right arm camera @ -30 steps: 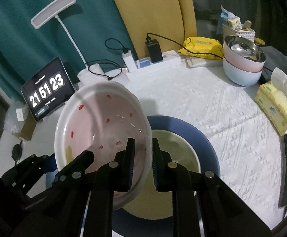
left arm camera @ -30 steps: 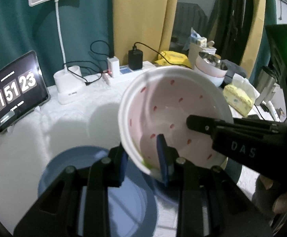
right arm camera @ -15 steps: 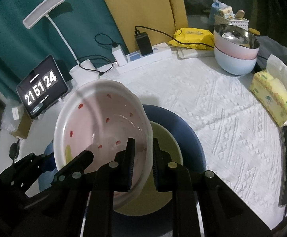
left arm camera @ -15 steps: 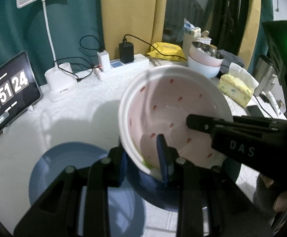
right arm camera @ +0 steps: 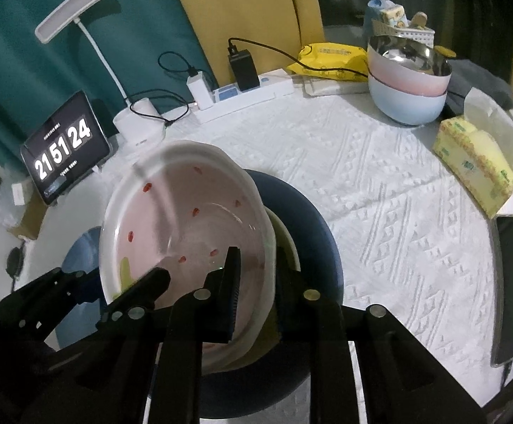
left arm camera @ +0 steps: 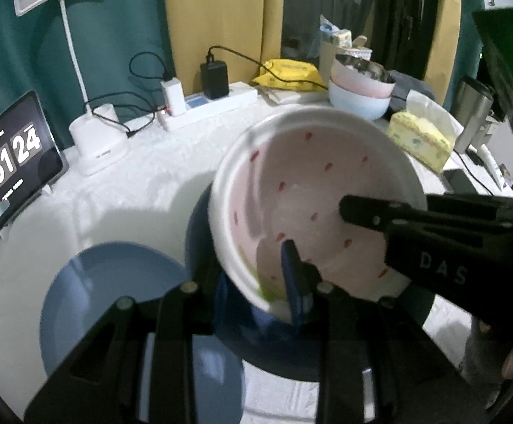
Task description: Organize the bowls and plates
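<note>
So both grippers opening | left gripper (left arm camera: 256, 279) + right gripper (right arm camera: 256, 282) straddling pink bowl (right arm camera: 185, 233) rim | over navy plate (right arm camera: 312, 233), table middle

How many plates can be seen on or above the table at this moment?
4. The pink strawberry plate sits tilted between both grippers' opening jaws; a yellow plate lies under it on the dark blue plate; a light blue plate lies alone beside them. More may be hidden underneath.
</note>
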### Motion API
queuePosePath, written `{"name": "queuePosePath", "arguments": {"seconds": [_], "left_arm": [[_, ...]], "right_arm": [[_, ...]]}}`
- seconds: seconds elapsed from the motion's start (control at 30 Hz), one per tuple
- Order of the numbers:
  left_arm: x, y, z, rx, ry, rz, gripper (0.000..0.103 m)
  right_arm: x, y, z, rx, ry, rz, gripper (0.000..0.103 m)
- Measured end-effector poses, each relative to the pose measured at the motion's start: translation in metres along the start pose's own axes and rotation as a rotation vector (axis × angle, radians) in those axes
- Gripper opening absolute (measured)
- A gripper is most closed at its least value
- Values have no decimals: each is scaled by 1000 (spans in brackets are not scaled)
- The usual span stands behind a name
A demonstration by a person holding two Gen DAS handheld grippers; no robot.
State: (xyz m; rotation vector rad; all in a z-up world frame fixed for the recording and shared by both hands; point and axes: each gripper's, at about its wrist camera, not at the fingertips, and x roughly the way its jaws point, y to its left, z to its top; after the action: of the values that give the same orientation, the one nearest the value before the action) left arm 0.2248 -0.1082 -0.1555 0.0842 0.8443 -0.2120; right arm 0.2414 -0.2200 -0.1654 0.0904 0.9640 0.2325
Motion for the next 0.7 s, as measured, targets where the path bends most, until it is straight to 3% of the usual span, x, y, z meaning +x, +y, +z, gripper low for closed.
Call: {"name": "queuePosePath", "arguments": {"seconds": [0.23, 0.43, 0.7], "left_arm": [[-4, 0, -2, 4, -7, -1, 31], [-11, 3, -3, 0, -25, 9, 31], [-16, 6, -5, -8, -38, 9, 31]], "right_arm": [[0, 5, -6, -57, -20, -55, 23], [-2, 4, -7, -52, -27, -31, 27], [-17, 9, -6, -43, -61, 14, 55]]}}
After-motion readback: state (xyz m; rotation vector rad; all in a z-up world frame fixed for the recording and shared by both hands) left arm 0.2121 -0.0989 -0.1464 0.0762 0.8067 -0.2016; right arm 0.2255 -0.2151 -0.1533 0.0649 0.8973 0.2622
